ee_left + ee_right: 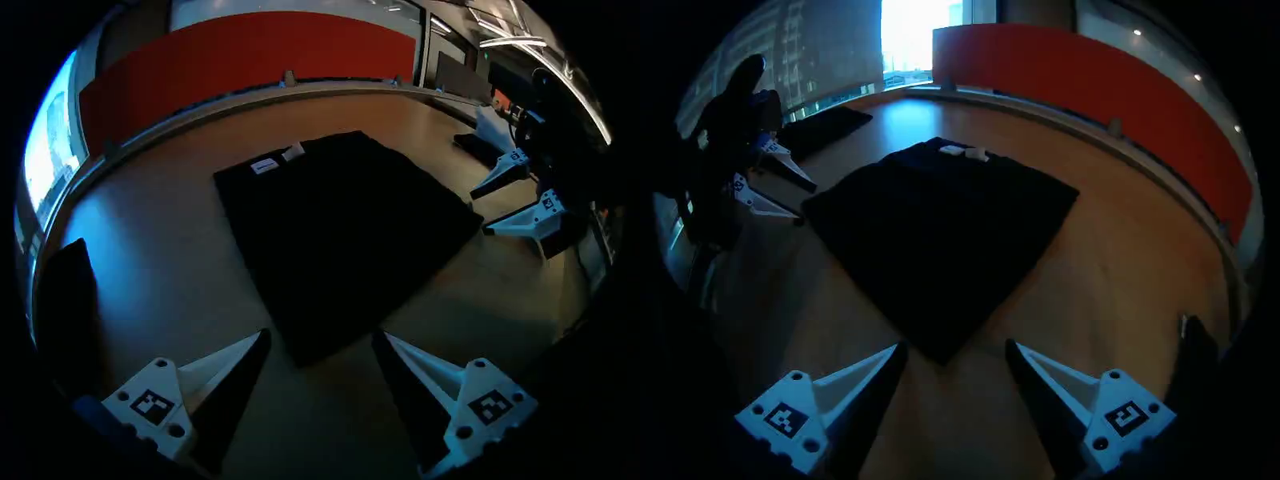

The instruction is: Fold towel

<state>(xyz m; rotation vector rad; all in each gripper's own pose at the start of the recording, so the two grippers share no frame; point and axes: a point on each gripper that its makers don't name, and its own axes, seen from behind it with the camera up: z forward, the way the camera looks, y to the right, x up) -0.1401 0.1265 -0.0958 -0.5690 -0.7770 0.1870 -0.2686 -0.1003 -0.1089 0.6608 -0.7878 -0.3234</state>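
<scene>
A dark, nearly black towel [344, 232] lies spread flat on a wooden table [160, 256], with white tags [264, 166] at its far corner. In the left gripper view my left gripper [320, 352] stands open just short of the towel's near corner, nothing between its fingers. Farther off at the right the right gripper [480, 212] is held open beside the towel's edge. The right gripper view shows the same towel [944, 232] with my right gripper [954, 356] open at its near corner, and the left gripper [804, 204] open at the left.
A red panel [248, 56] runs behind the table's far rim. A dark object [68, 296] lies at the table's left edge in the left gripper view. Another dark cloth [828, 126] lies near bright windows [916, 32] in the right gripper view.
</scene>
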